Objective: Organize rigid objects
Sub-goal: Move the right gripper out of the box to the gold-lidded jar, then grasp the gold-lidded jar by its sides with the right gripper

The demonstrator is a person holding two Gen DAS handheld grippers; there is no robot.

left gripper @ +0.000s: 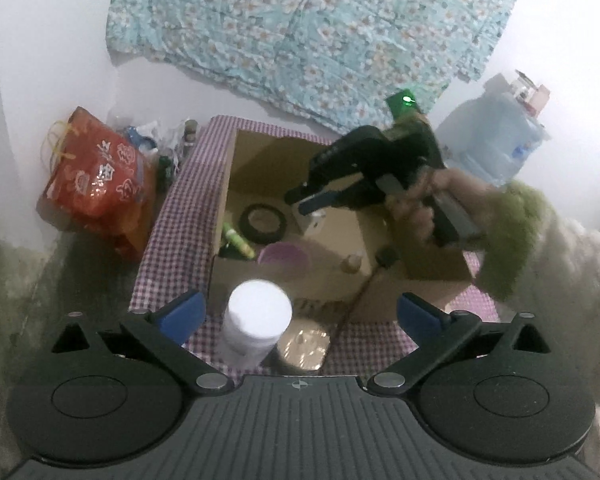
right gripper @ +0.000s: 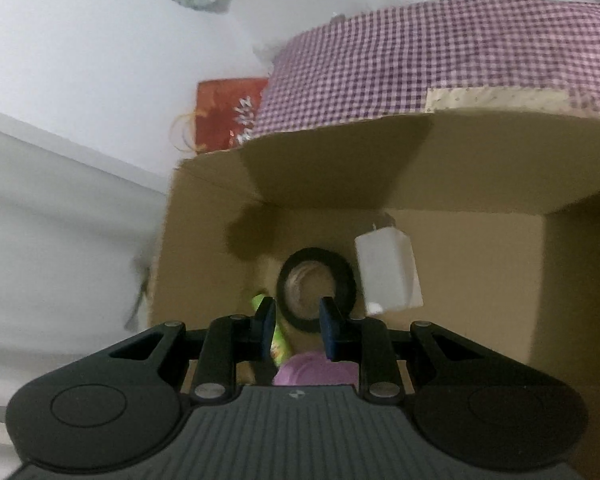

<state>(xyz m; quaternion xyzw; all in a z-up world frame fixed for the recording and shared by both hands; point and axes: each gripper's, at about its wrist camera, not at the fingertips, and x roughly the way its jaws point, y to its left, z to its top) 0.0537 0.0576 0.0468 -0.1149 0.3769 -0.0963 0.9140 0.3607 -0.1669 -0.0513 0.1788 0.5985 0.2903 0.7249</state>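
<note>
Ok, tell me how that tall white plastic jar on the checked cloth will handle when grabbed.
The tall white plastic jar looks rigid, so it should hold shape. Standing upright and narrow, it may tip if nudged high. Its smooth round wall could slip or roll once toppled.

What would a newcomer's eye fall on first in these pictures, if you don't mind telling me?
Probably the open cardboard box on the checked purple cloth, holding a black tape ring, a green tube and a lilac lid. Next, the white jar standing just before the box, between the wide-open left claw's fingers, and the right claw hovering over the box.
</note>
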